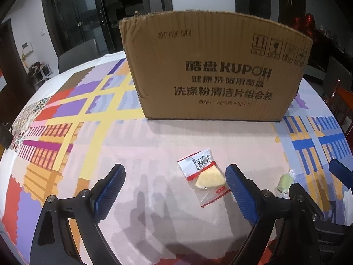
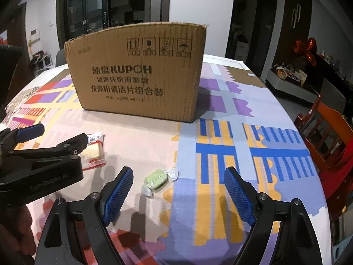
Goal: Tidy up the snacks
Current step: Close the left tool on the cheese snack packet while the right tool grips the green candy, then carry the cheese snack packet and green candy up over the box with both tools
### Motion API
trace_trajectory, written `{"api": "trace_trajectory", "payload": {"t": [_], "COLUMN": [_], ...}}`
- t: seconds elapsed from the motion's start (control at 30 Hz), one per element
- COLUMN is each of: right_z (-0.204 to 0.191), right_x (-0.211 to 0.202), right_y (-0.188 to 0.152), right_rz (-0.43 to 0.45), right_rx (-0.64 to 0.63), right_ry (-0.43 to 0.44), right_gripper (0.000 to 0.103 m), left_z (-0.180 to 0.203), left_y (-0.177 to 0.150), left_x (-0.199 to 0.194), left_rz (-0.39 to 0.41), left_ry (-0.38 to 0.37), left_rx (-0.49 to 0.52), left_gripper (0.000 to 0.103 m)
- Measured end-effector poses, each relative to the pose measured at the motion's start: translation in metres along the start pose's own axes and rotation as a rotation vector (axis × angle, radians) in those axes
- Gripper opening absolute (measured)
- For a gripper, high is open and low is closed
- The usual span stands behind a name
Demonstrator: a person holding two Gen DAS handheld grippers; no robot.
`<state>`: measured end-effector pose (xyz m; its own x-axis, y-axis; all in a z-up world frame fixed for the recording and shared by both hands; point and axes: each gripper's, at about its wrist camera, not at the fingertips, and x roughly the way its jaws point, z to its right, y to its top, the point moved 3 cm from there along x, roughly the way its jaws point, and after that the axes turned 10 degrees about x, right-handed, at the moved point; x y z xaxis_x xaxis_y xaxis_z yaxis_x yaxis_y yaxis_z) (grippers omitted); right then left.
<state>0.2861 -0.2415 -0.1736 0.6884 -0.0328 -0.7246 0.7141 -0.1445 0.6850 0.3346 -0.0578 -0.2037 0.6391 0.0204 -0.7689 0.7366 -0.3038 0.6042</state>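
Patterned tablecloth surface (image 1: pixel 154 137), both tongs angled down over it.
Left tongs (image 1: pixel 174 185) spread, clear-wrapped yellow cake (image 1: pixel 204 176) by the right pad; right tongs (image 2: pixel 178 186) spread, green twist-wrapped candy (image 2: pixel 157 180) between the pads, untouched; brown cardboard box (image 2: pixel 141 77) behind.

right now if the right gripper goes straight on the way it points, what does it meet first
Probably the green wrapped candy, lying on the tablecloth just ahead of the open right gripper, toward its left jaw. Depth is unclear; it might meet cloth first.
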Motion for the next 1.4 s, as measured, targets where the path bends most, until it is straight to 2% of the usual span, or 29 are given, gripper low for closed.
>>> {"api": "trace_trajectory", "payload": {"t": [0.4,0.63,0.93,1.1,1.17,1.23,1.4], "right_z": [0.000,0.003,0.000,-0.001,-0.002,-0.001,0.000], "right_x": [0.019,0.028,0.036,0.035,0.034,0.033,0.033], "right_y": [-0.007,-0.008,-0.010,-0.009,-0.008,-0.008,-0.008], "right_rz": [-0.048,-0.073,-0.092,-0.086,-0.083,-0.081,-0.079], "right_rx": [-0.002,0.009,0.014,0.014,0.016,0.022,0.025], "right_ry": [0.015,0.014,0.027,0.037,0.041,0.043,0.048], "right_gripper": [0.084,0.075,0.068,0.048,0.034,0.024,0.022], "left_z": [0.009,0.011,0.013,0.019,0.023,0.026,0.029], "left_y": [0.000,-0.002,-0.004,-0.004,-0.004,-0.003,-0.005], "left_x": [0.020,0.031,0.035,0.031,0.029,0.028,0.024], "left_rz": [-0.040,-0.072,-0.064,-0.053,-0.048,-0.046,-0.035], "left_ry": [-0.033,-0.065,-0.078,-0.107,-0.118,-0.126,-0.122], "left_rx": [-0.005,-0.011,-0.004,0.005,0.018,0.023,0.038], "left_gripper": [0.092,0.079,0.073,0.056,0.045,0.041,0.034]}}
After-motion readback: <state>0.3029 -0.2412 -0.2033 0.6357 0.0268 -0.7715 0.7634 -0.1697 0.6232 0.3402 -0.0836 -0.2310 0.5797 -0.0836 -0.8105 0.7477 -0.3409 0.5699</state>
